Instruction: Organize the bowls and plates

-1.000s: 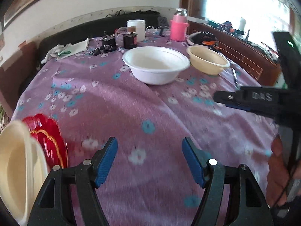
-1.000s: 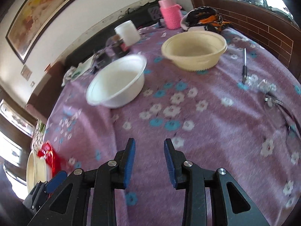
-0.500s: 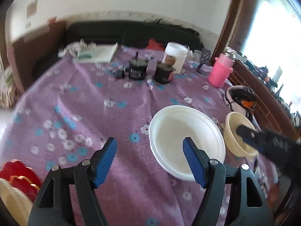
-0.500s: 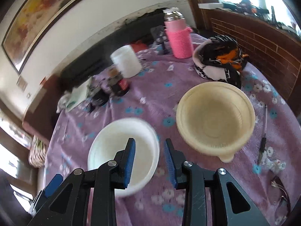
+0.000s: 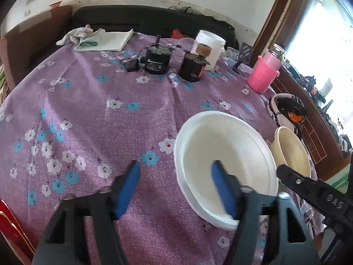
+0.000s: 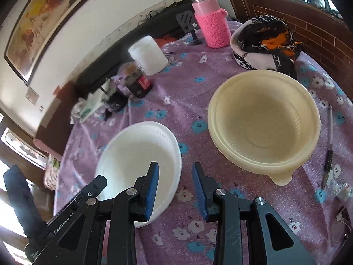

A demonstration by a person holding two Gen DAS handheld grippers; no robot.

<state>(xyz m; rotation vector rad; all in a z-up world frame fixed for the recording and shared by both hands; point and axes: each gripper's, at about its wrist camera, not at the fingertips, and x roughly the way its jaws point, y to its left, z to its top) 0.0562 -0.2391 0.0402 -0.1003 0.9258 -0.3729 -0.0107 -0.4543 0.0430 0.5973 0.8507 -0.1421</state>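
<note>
A white bowl (image 5: 225, 154) (image 6: 136, 154) sits on the purple flowered tablecloth, with a cream bowl (image 5: 291, 152) (image 6: 264, 121) just to its right. My left gripper (image 5: 175, 187) straddles the white bowl's left rim, right finger over the inside, left finger over the cloth. Its jaws are closing and the pads do not touch the rim. My right gripper (image 6: 175, 190) hovers narrowly open at the white bowl's right rim, nothing pinched. A red plate (image 5: 8, 227) shows at the lower left edge.
At the back stand two black cans (image 5: 156, 61), a white jar (image 5: 209, 46) and a pink-sleeved bottle (image 6: 211, 26). A folded cloth (image 5: 103, 40) lies far left. A patterned bag (image 6: 264, 42) and a pen (image 6: 329, 145) lie right of the cream bowl.
Both grippers have moved forward over the table to the white bowl. The left gripper's fingers have drawn closer together. The right gripper's gap looks unchanged.
</note>
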